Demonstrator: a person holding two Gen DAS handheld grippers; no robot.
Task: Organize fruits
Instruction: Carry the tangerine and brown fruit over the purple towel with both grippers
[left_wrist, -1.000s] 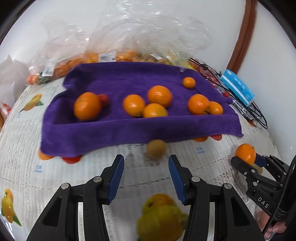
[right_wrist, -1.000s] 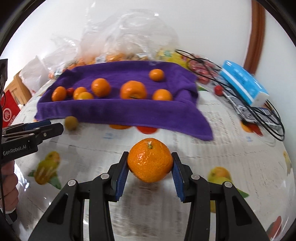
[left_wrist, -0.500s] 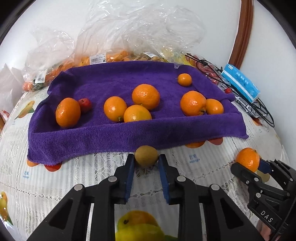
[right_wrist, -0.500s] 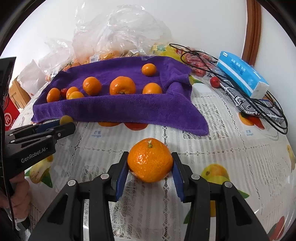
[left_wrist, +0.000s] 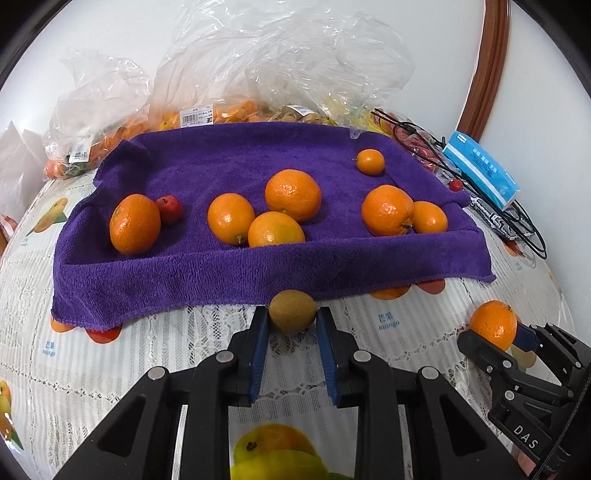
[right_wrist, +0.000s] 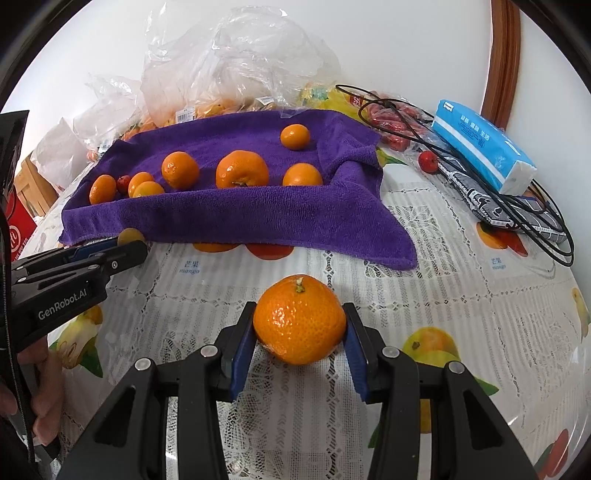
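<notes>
Right wrist: kiwi (right_wrist: 130, 235) half-hidden

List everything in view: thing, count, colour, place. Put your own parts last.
towel: one, purple, draped over something raised on the table
oranges on towel: seven, orange, spread across it
small red fruit: one, red, on towel beside leftmost orange
kiwi: one, brown-green, in left claw
held orange: one, orange, in right claw
bags: several, clear plastic, behind towel, fruit inside
tissue pack: one, blue, far right
cable: black, by tissue pack
tablecloth: white lace, fruit prints
left claw: black, blue pads, shut on kiwi
right claw: black, blue pads, shut on held orange
</notes>
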